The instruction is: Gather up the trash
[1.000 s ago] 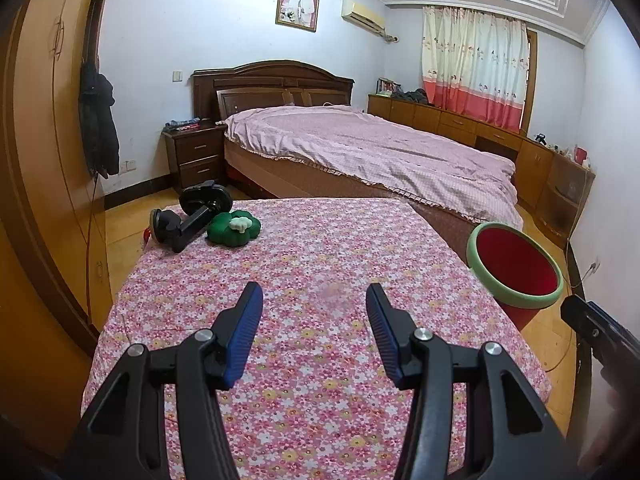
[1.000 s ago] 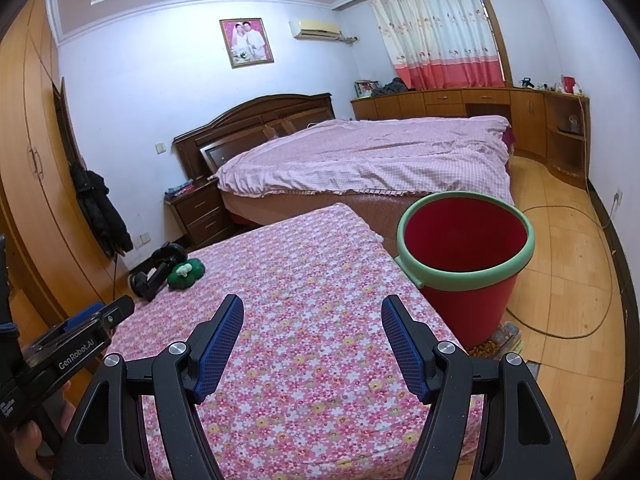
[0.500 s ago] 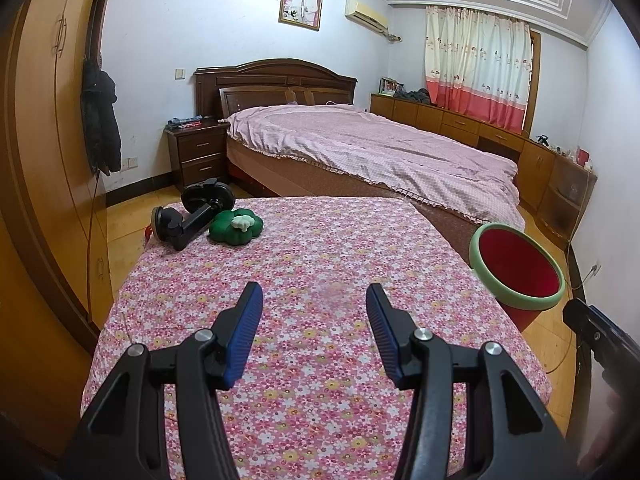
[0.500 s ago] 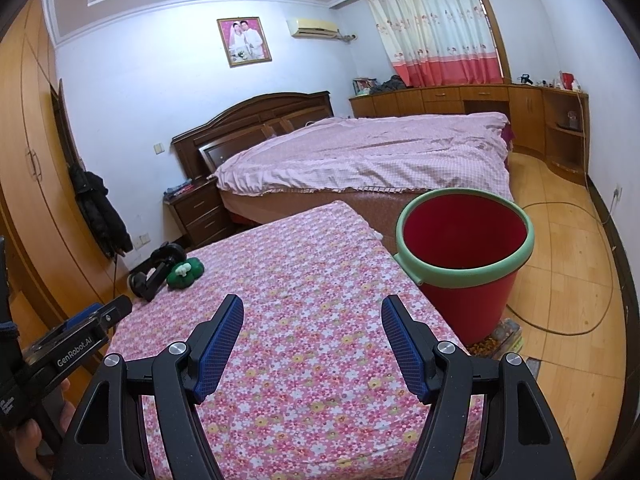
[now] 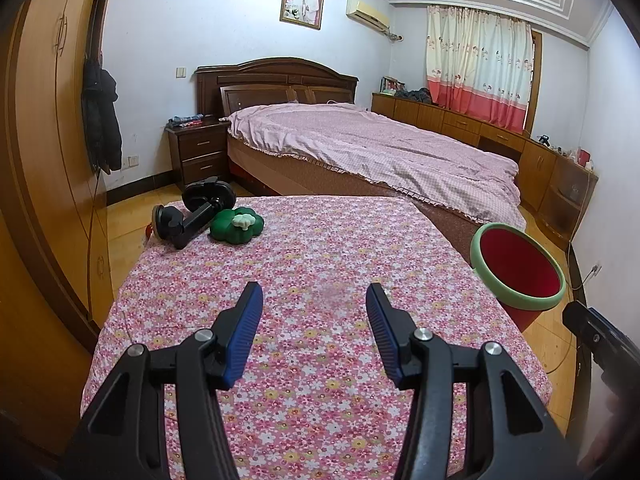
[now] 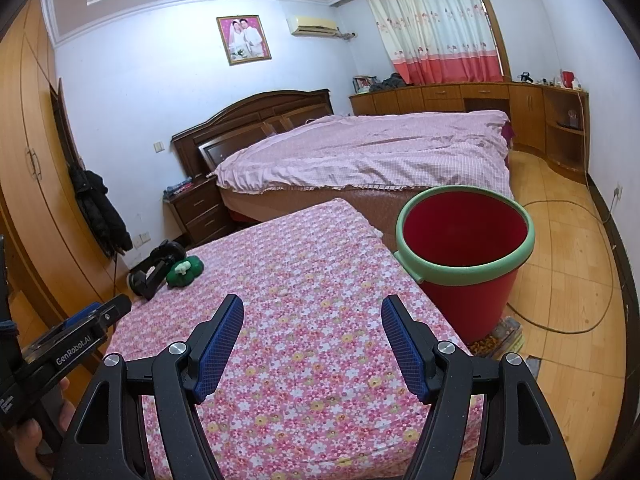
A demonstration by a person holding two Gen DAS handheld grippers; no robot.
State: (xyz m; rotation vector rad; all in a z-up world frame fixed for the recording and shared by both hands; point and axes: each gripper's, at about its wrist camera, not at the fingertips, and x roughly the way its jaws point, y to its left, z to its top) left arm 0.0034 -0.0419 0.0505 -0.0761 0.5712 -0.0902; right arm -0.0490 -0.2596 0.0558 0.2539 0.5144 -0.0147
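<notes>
Both the left gripper (image 5: 314,336) and right gripper (image 6: 312,348) hover spread and empty over the near tabletop (image 5: 320,264). The green flower-shaped piece (image 5: 238,226) lies at the far left corner, touching a black clamp mount (image 5: 192,216), so a reach might snag the mount. A loose carry could miss the red bucket (image 6: 466,256) on the floor at the right.

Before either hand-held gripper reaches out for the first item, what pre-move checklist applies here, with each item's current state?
1. Left hand-held gripper open and empty: ok.
2. Right hand-held gripper open and empty: ok.
3. Red bucket upright beside the table, mouth unobstructed: ok.
4. Bucket empty inside: cannot tell, its bottom is hidden.
5. Items in view: the green toy and black phone holder lie touching at the far left corner of the floral tablecloth: ok.
6. Either item within a gripper's jaws: not ok, both lie well ahead of the fingertips.
</notes>
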